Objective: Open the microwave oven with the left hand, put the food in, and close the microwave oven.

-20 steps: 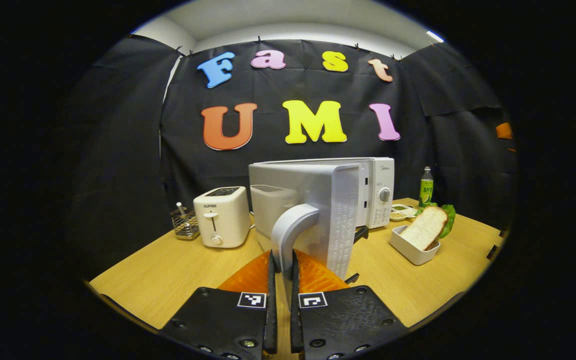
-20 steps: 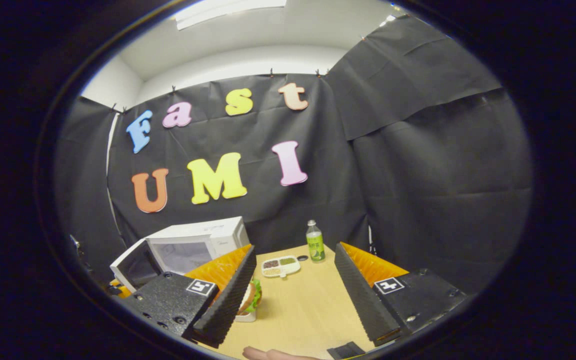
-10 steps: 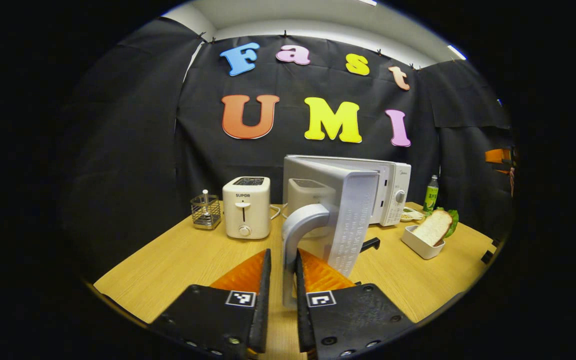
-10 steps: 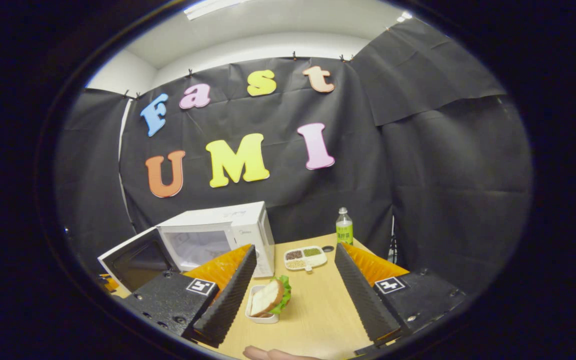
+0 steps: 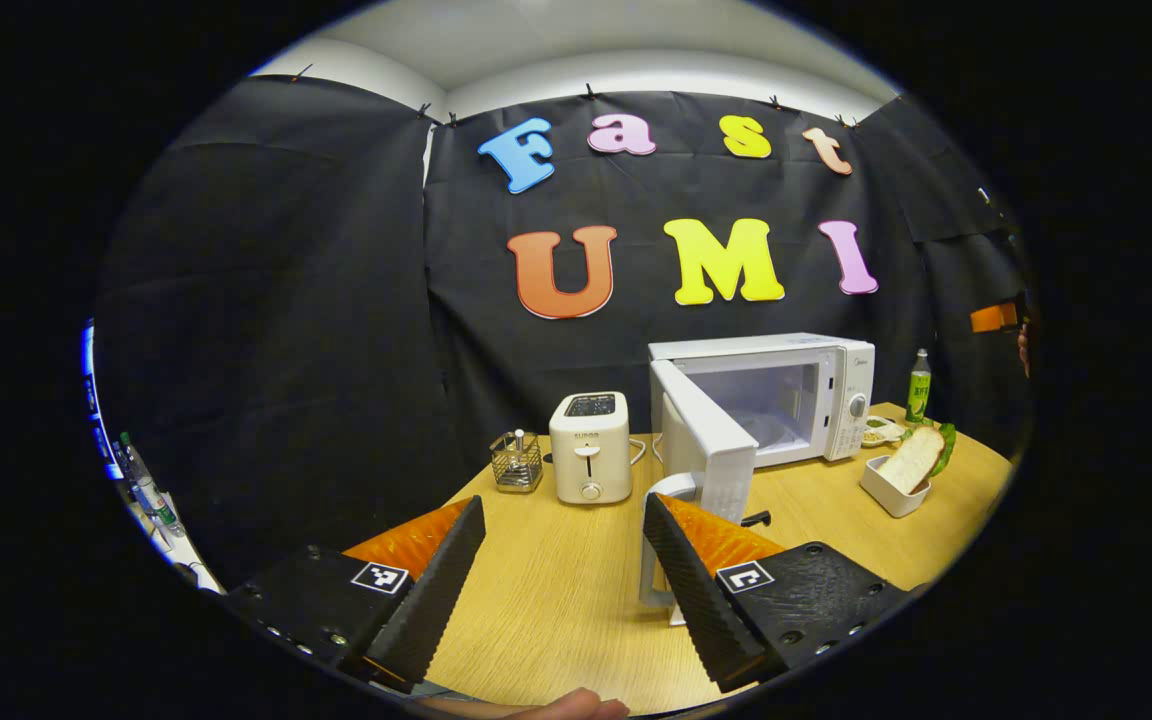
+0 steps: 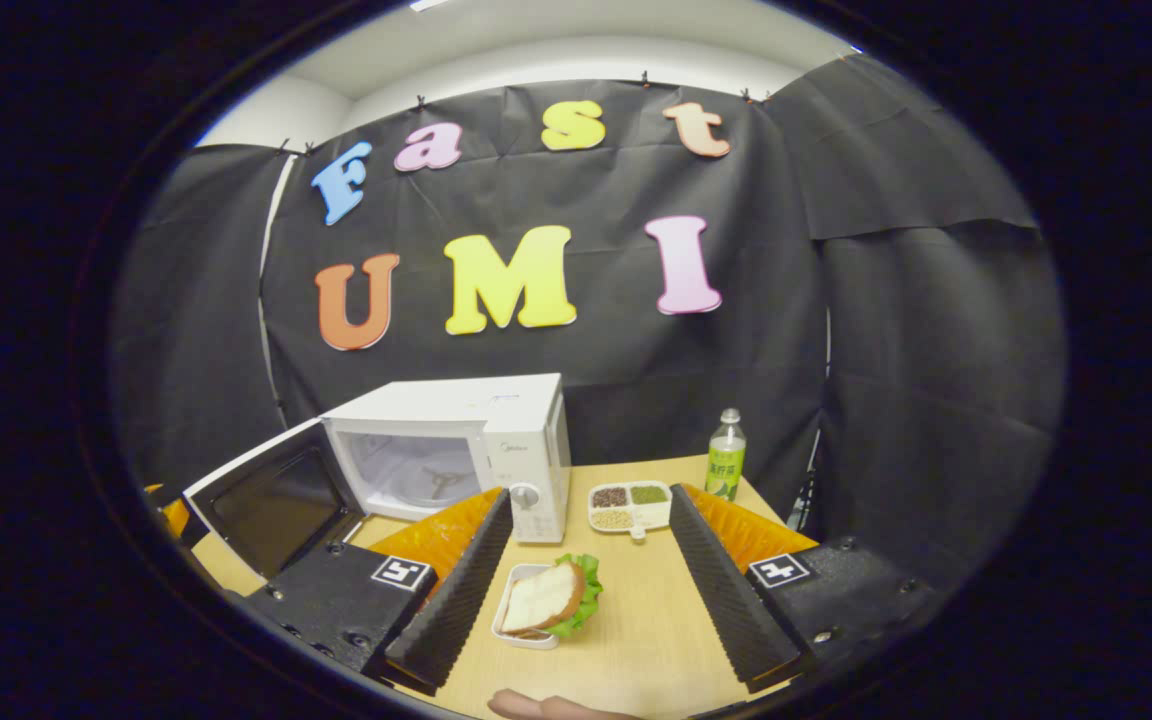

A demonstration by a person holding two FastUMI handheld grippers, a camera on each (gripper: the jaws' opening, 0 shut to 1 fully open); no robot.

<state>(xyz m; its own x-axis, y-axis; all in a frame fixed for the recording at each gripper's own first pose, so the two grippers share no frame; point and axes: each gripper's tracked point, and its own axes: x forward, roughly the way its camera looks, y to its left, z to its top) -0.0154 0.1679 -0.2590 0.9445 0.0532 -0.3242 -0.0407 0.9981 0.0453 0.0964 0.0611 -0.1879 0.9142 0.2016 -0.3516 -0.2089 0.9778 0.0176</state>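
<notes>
The white microwave [image 5: 786, 395] [image 6: 456, 440] stands at the back of the wooden table with its door [image 5: 701, 445] [image 6: 271, 495] swung wide, showing the bare cavity. A sandwich with lettuce sits in a small white dish [image 5: 901, 475] [image 6: 541, 605] to the microwave's right. My left gripper [image 5: 561, 575] is open; the door's curved handle [image 5: 654, 540] stands just beside its right finger, with nothing between the fingers. My right gripper [image 6: 591, 580] hangs open above the sandwich dish, apart from it.
A white toaster [image 5: 591, 460] and a wire holder [image 5: 516, 462] stand left of the microwave. A green bottle [image 6: 726, 465] and a divided snack plate [image 6: 628, 505] sit at the back right. A hand [image 5: 556, 708] shows at the lower edge. Bare tabletop [image 5: 556, 590] lies before the door.
My left gripper let go of the door handle, opened and drew back left. The door now stands wide. My right gripper view tilted down, bringing the sandwich dish between its fingers.
</notes>
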